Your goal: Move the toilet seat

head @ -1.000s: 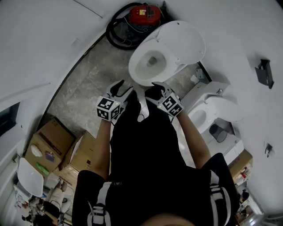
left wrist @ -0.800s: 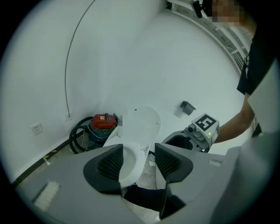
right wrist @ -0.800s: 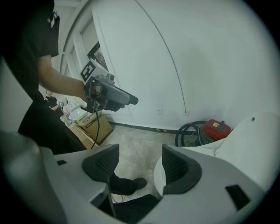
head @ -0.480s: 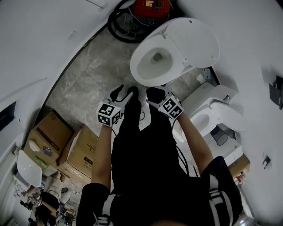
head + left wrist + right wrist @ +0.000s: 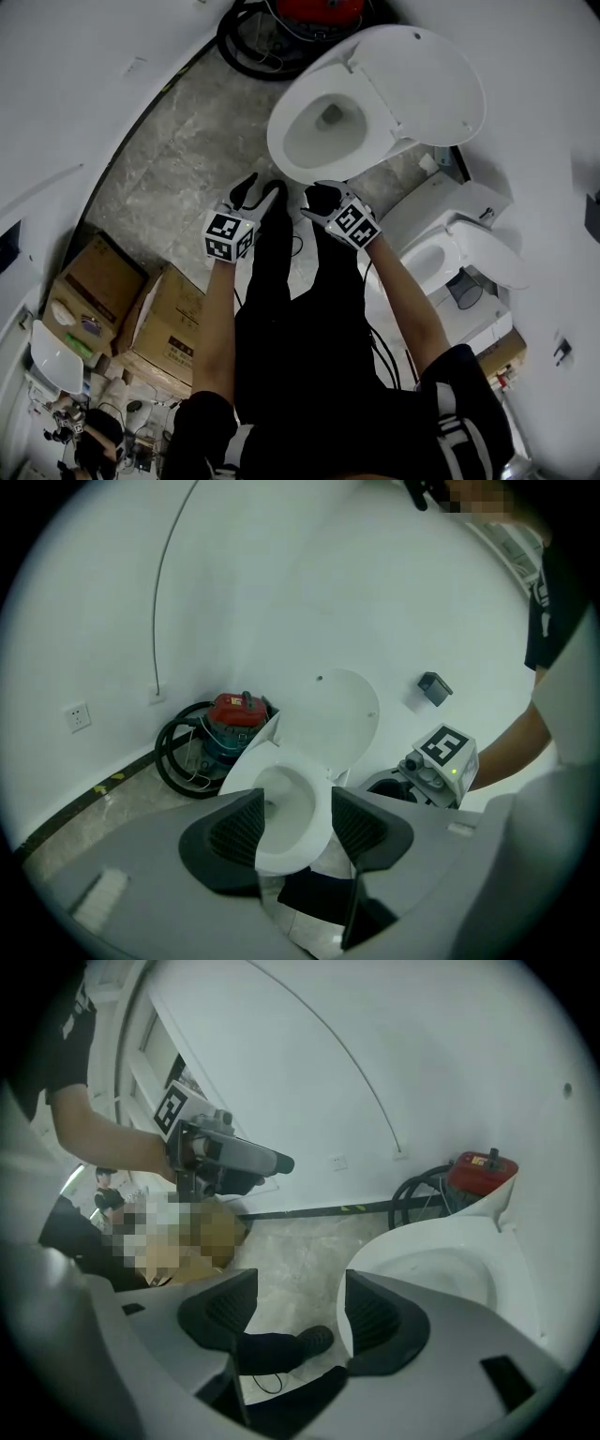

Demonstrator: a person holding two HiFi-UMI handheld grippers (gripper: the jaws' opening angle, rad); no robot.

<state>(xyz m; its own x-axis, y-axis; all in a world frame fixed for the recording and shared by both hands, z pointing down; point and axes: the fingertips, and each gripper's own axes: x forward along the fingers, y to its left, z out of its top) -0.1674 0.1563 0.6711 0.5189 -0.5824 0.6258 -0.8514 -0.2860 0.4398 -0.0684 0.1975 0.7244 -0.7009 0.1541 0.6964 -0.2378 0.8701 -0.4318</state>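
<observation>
1. Left claw [image 5: 258, 192] open, empty; right claw [image 5: 323, 197] closing on nothing.
2. Toilet seat [image 5: 422, 89] raised, beyond both claws, untouched.
3. Risk: smooth seat slips the grip and slams onto bowl [image 5: 281, 150].

red vacuum cleaner [image 5: 236, 712] against the wall, black hose [image 5: 178, 754] coiled beside it, wall socket [image 5: 79, 716] further left, two cardboard boxes [image 5: 94, 292] (side by side) on grey stone floor [image 5: 187, 159], another white toilet [image 5: 448, 251] at right

readable text: none | cardboard boxes [image 5: 173, 323]: labels too small to read
</observation>
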